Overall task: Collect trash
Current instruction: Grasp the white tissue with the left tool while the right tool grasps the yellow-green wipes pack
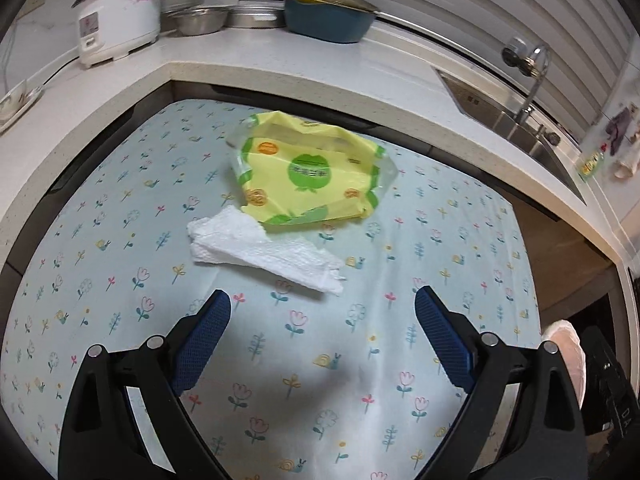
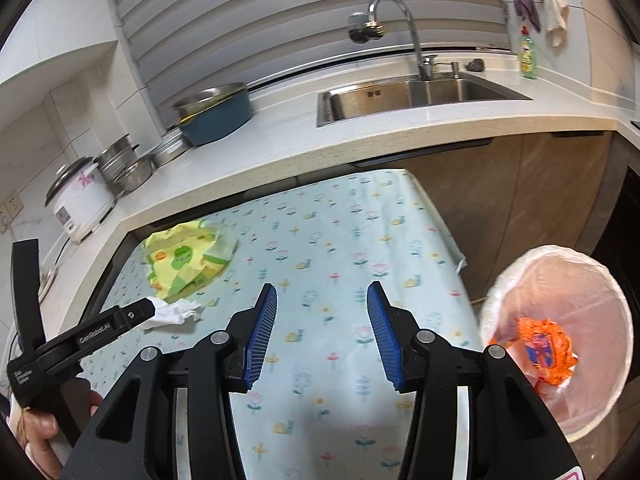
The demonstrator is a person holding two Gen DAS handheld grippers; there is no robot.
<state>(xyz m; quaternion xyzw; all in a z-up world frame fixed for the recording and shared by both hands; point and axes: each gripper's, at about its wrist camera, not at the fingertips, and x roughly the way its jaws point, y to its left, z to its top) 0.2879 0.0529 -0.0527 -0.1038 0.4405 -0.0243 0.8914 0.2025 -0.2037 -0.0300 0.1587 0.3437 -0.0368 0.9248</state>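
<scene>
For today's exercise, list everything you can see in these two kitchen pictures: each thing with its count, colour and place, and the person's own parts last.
wrapper: one, yellow and green, on the table's far side
paper towel: one, white, crumpled, just in front of the wrapper
tablecloth: one, pale blue with flowers, covering the table
bin: one, white-lined, right of the table
orange wrapper: one, inside the bin
rice cooker: one, white, on the counter's left
steel bowls: several, silver, beside the cooker
basin: one, dark blue, on the counter
sink: one, steel, with a tap
soap bottle: one, green, by the sink
left gripper: black, blue pads, open
right gripper: black, blue pads, open
hand: one, holding the left gripper
</scene>
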